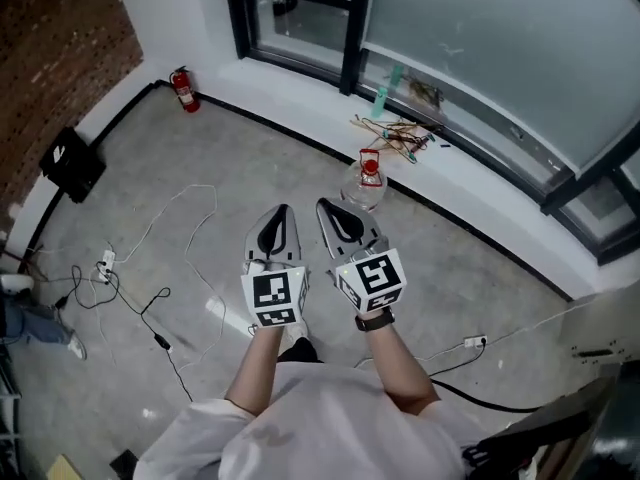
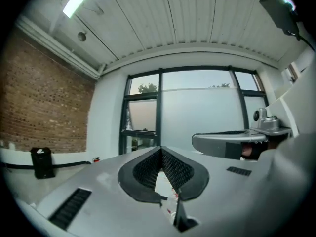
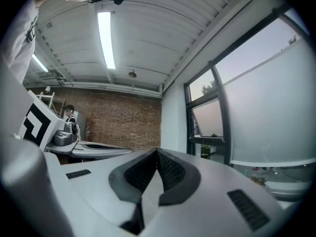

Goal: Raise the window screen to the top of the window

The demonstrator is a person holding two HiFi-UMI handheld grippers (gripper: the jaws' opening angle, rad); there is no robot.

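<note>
The window screen is a pale frosted sheet that covers the large pane above the white sill. It also fills the middle of the left gripper view as the screen and the right side of the right gripper view as the screen. I hold both grippers side by side over the floor, well short of the window and pointing toward it. The left gripper is shut with nothing in it. The right gripper is shut and empty too.
A clear plastic jug with a red cap stands on the floor just ahead of the grippers. Sticks and a green bottle litter the sill. A fire extinguisher, a black box and loose cables lie to the left.
</note>
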